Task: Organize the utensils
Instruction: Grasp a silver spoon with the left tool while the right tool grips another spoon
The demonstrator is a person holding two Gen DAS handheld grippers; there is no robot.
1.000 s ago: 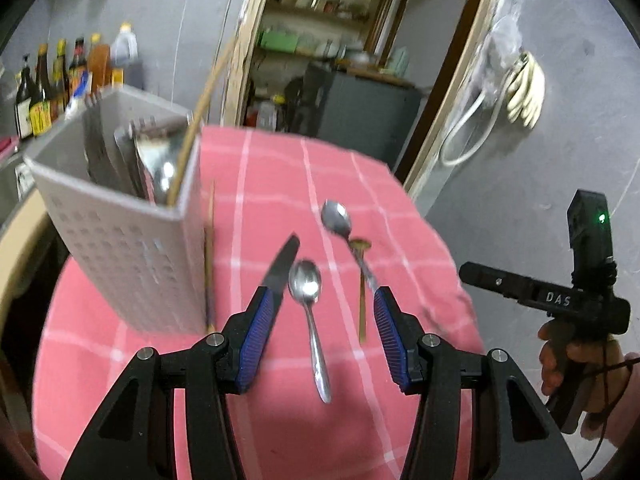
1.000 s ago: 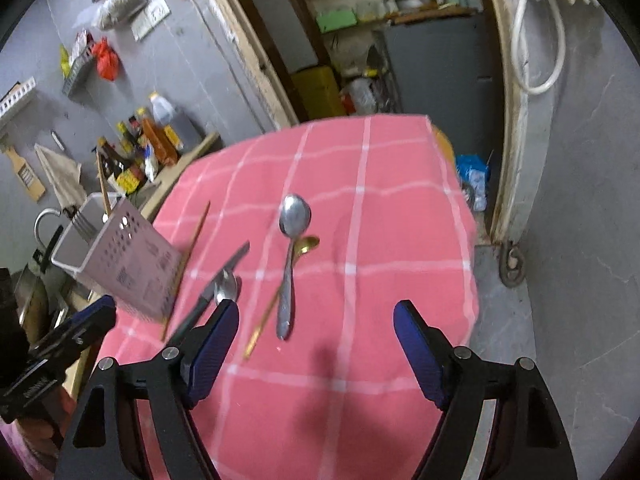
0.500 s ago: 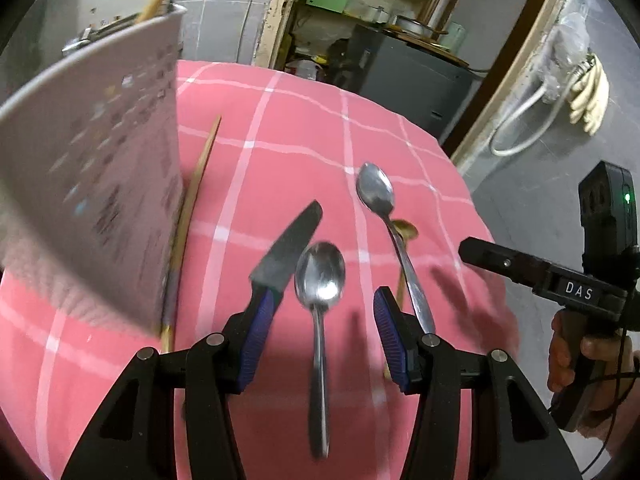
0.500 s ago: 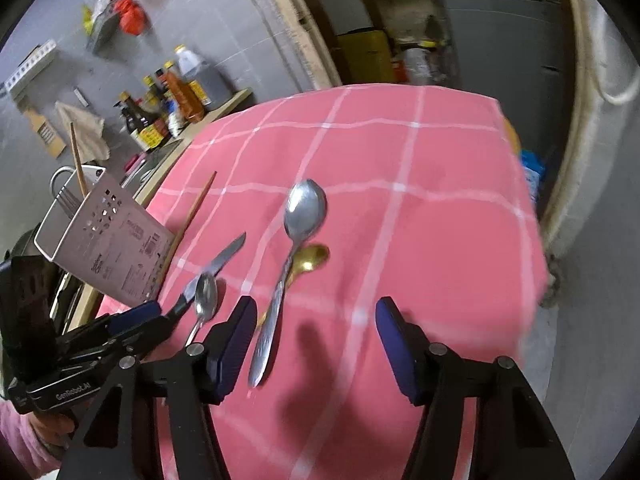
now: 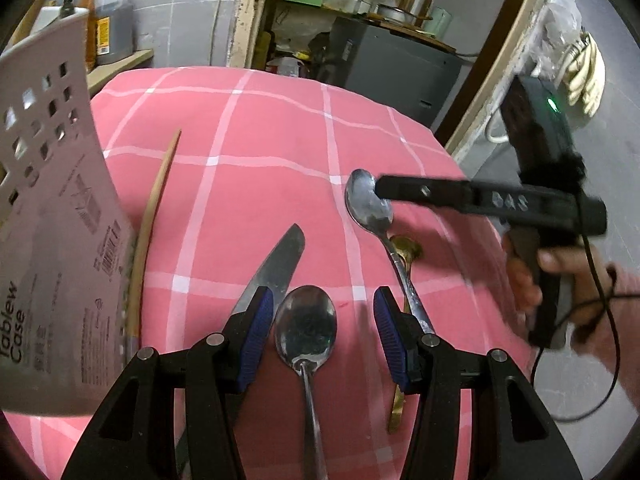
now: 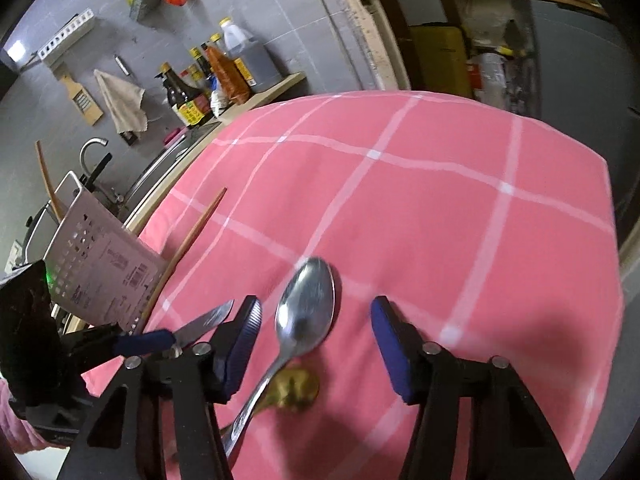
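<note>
Small steel spoon lies on the pink checked cloth, bowl between your left gripper's blue pads; jaws apart, not touching it. Knife lies just left of that spoon, wooden chopstick farther left against the perforated utensil case. Right of the spoon: large spoon over a gold spoon. Your right gripper straddles the large spoon's bowl, jaws closing, pads clear of it.

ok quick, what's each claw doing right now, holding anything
left claw: open, a steel spoon lies between its pads, not gripped.
right claw: closing, not yet gripping; a larger steel spoon lies between its pads.
</note>
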